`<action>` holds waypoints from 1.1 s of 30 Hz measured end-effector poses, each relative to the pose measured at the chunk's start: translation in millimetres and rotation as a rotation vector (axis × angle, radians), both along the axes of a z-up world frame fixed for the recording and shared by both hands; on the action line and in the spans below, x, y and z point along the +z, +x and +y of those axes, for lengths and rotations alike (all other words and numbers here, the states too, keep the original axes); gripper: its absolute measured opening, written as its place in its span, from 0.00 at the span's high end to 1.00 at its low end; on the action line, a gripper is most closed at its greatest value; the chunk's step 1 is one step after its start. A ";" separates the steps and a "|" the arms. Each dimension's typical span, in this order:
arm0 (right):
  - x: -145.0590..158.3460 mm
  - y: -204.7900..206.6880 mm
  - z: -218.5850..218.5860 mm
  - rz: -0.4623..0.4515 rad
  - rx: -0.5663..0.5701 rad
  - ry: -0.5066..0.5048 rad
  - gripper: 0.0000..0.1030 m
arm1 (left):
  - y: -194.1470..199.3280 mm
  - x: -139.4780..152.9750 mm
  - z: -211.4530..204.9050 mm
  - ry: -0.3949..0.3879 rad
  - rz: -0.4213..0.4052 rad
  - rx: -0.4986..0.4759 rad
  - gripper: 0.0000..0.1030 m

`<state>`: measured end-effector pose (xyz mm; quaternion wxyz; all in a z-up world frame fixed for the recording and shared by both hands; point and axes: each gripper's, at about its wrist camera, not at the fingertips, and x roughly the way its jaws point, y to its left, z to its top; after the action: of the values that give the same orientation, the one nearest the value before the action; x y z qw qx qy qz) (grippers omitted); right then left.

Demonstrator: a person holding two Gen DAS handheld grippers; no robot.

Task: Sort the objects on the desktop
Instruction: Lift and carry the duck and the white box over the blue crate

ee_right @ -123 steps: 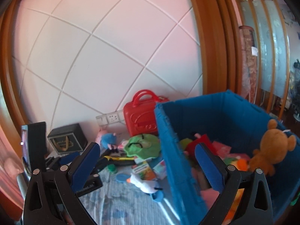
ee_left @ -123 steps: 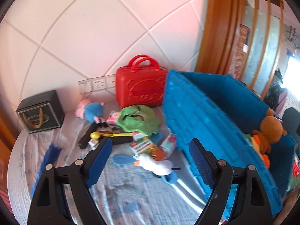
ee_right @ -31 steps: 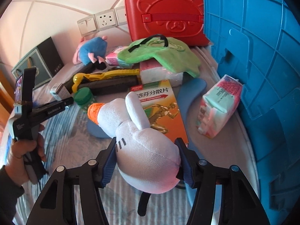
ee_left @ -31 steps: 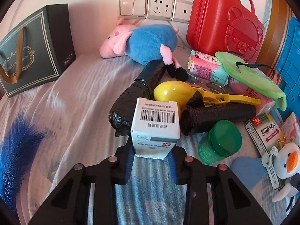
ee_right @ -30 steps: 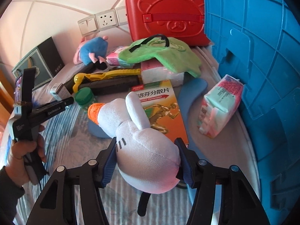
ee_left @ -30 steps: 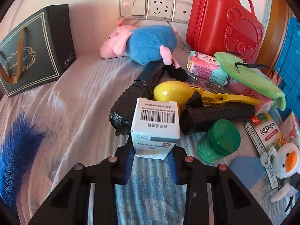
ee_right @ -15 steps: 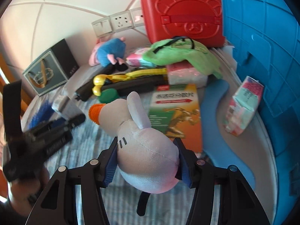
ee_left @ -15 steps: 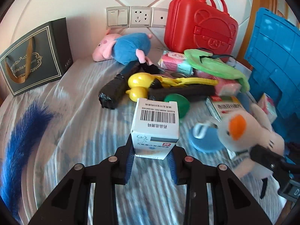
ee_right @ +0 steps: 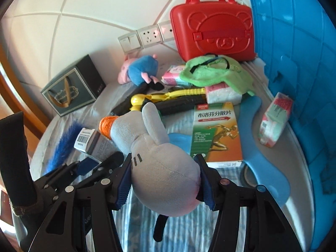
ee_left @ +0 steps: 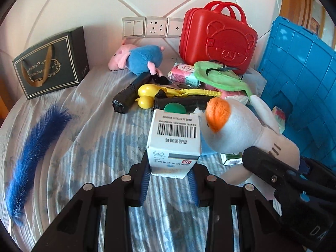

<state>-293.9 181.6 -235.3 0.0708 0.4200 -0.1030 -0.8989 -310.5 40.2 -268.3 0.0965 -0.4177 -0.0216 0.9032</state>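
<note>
My left gripper point(ee_left: 170, 180) is shut on a small white box with a barcode point(ee_left: 175, 140) and holds it above the bed cloth. My right gripper point(ee_right: 164, 180) is shut on a white plush duck with an orange beak point(ee_right: 155, 147), also lifted. The duck point(ee_left: 237, 132) shows at the right in the left wrist view, close beside the box. The box point(ee_right: 92, 141) and the left gripper show at the left in the right wrist view. A blue crate point(ee_left: 304, 79) stands at the right; its wall point(ee_right: 298, 63) fills the right wrist view's right side.
On the cloth lie a pig plush point(ee_left: 138, 57), black rolls point(ee_left: 126, 97), a yellow toy point(ee_left: 151, 95), a green cap point(ee_left: 175, 108), tissue packs point(ee_right: 275, 118), a medicine box point(ee_right: 216, 132), a green cloth point(ee_right: 212, 73) and a blue feather point(ee_left: 35, 147). A red case point(ee_left: 218, 40) and a dark gift bag point(ee_left: 50, 63) stand at the wall.
Both grippers closed on their objects and lifted them, pulling back from the pile. Over the last half second the duck and the box came closer side by side.
</note>
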 end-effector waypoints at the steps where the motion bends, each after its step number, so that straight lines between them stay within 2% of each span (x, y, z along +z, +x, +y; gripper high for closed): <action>1: 5.4 3.0 0.6 0.006 -0.003 0.001 0.46 | 1.3 3.0 0.3 0.003 0.001 0.003 0.70; 8: 42.3 21.0 5.3 0.056 -0.014 -0.002 0.46 | 14.8 41.0 7.2 0.004 0.033 0.015 0.70; 15: 93.0 36.2 8.7 0.131 -0.037 0.004 0.46 | 23.5 91.4 7.9 -0.004 0.089 0.035 0.70; 21: 130.9 51.4 14.0 0.189 -0.073 0.021 0.46 | 33.0 121.3 7.1 -0.018 0.121 0.043 0.70; 28: 168.1 74.5 23.0 0.248 -0.138 0.053 0.46 | 48.0 153.5 21.8 -0.011 0.162 -0.016 0.69; 33: 190.4 95.5 41.9 0.275 -0.203 0.073 0.46 | 62.6 181.1 49.9 -0.009 0.185 -0.072 0.69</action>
<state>-198.4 223.5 -44.9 -0.0224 0.2827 -0.1016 -0.9535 -247.9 90.2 -87.2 0.1287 -0.3332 0.0066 0.9340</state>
